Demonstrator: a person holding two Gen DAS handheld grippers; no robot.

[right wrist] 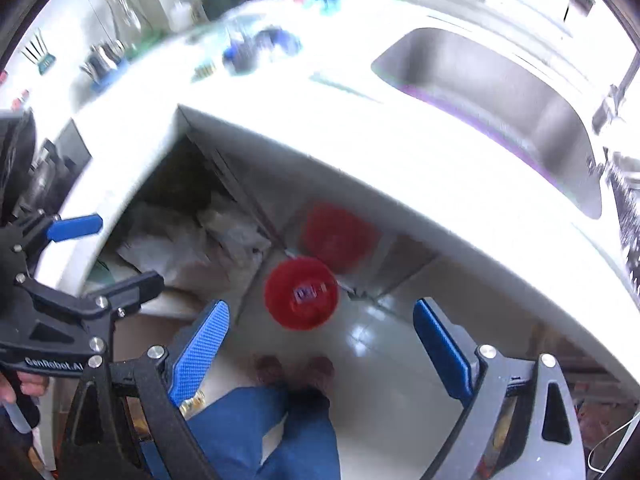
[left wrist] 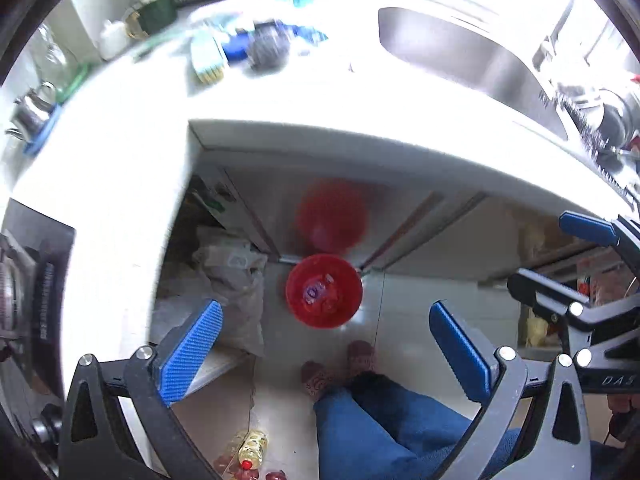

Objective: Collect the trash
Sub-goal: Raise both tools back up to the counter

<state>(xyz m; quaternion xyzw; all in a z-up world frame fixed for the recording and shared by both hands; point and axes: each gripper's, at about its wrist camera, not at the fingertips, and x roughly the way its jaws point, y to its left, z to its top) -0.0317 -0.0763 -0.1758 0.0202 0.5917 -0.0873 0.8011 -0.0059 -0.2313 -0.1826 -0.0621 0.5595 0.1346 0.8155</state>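
Left fingers (left wrist: 326, 356): standing wide apart, gripping nothing, pointing steeply down at the floor.
Right fingers (right wrist: 320, 350): also spread wide and empty, hanging beside the left ones.
Bin (left wrist: 324, 291): red, open-topped, sitting on the floor tiles below both pairs of fingers, just in front of the cabinet; some trash is already lying inside.
Person: standing just behind the bin, legs (left wrist: 384, 432) and slippers showing.
Surface (left wrist: 280, 96): white, overexposed, carrying brushes (left wrist: 208, 60) and clutter far left; the sink (left wrist: 472, 60) is lying to the right.
Next step, as I judge it: finding remaining trash on the surface, approaching it with fingers open, closing only once centred.
Care: blur is hiding small scraps.
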